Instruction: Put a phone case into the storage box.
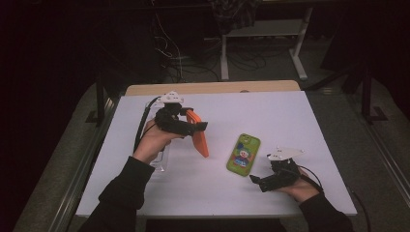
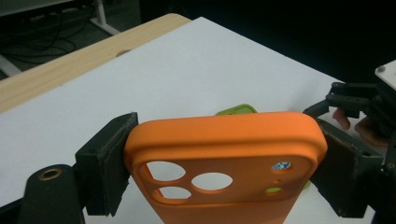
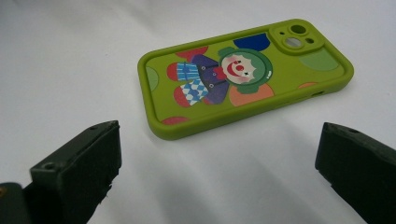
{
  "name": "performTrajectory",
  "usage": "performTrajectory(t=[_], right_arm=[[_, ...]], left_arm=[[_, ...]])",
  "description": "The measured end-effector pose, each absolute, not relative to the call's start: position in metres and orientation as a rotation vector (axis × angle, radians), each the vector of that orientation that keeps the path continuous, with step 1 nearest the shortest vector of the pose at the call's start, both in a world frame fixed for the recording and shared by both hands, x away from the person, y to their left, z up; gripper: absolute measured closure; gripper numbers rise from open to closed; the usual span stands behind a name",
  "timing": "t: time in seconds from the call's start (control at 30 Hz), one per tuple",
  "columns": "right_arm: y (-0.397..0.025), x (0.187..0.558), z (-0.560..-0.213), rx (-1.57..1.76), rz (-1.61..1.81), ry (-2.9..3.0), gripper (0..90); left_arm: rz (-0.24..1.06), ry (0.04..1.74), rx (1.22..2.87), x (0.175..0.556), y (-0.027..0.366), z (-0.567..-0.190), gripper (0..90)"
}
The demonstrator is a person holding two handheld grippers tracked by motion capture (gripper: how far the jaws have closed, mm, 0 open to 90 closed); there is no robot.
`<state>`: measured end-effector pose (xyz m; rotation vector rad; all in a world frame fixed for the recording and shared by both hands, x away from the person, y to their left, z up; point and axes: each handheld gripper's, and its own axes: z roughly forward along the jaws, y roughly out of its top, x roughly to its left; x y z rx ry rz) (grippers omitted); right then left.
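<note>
Two phone cases are in play, one orange, one green. Left of centre in the high view, the left gripper (image 1: 196,126) is raised off the white table (image 1: 270,108), its jaws clamped across the width of the orange case (image 1: 199,137), which hangs tilted. The green clown-print case (image 1: 243,154) lies flat right of centre. At lower right the right gripper (image 1: 256,180) sits low, jaws spread wide and empty, pointing at the green case with bare table between.

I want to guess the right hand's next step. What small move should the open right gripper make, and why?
Probably ease the right gripper forward to straddle the green phone case. Its jaws stand wide open just short of the case, which lies flat on the table, while the left gripper already clamps the orange case.
</note>
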<state>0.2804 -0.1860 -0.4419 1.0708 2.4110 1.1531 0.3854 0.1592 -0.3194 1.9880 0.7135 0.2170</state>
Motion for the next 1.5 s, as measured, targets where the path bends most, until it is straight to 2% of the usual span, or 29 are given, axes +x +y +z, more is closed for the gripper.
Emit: performTrajectory(t=[0.57,0.87,1.2,1.5], right_arm=[[-0.186,0.279,-0.438,1.036,1.167,2.403,0.0],[-0.185,0.279,-0.436,1.01,1.174,2.393,0.0],[-0.184,0.278,-0.433,0.998,1.182,2.384,0.0],[-0.184,0.278,-0.433,0.985,1.187,2.381,0.0]], left_arm=[[0.396,0.83,1.952,0.434,0.199,-0.274,16.5],[0.546,0.944,1.955,0.459,0.229,-0.262,16.4],[0.664,1.086,1.957,0.486,0.247,-0.27,16.3],[0.657,1.235,1.936,0.511,0.259,-0.297,16.2]])
